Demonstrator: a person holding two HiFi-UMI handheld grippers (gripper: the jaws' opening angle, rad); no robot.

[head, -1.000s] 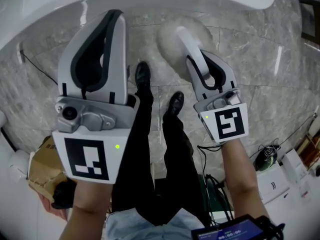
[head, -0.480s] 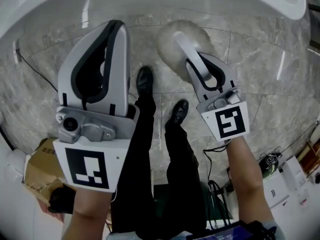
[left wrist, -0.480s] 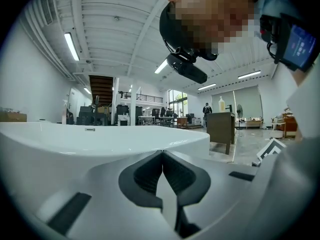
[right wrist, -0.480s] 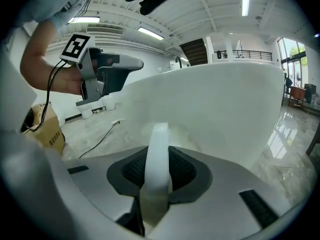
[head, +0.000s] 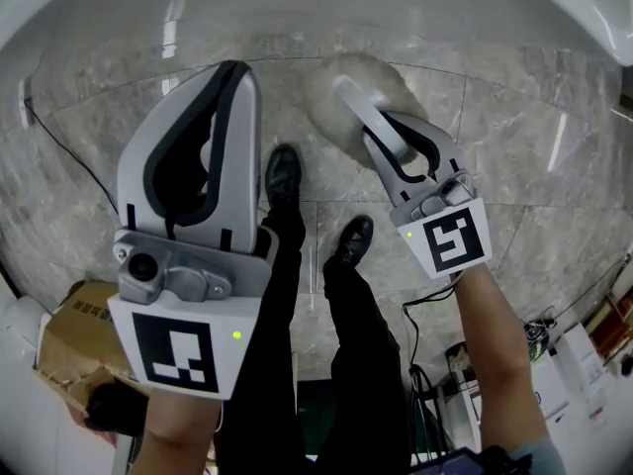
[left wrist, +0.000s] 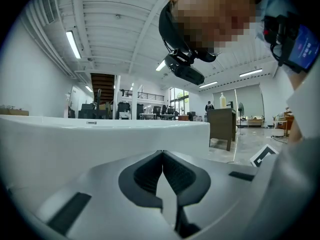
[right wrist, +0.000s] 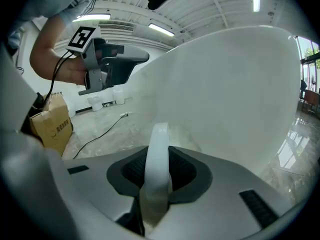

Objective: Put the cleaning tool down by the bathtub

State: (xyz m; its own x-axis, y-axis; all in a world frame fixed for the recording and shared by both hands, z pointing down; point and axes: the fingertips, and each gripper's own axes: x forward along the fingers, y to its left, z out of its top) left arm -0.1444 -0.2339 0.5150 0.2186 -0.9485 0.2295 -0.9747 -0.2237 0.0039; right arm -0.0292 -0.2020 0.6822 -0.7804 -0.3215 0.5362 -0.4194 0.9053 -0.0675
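Over the last second little had shifted. The right claw [head: 384, 132] stayed clamped on the white handle of the cleaning tool [head: 341, 92]. Its fluffy round head sat low over the marble floor [head: 524, 137], just beside the bathtub [head: 297, 8], perhaps already resting on the tiles. The left claw [head: 235, 72], pressed together and empty, stayed near the bathtub too. The tool seemed in place, only the release left to do.

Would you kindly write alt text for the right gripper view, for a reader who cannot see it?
The right gripper grips the cleaning tool by its white handle, just beside the white bathtub. At left, a cardboard box stands and a black cable lies on the grey floor.
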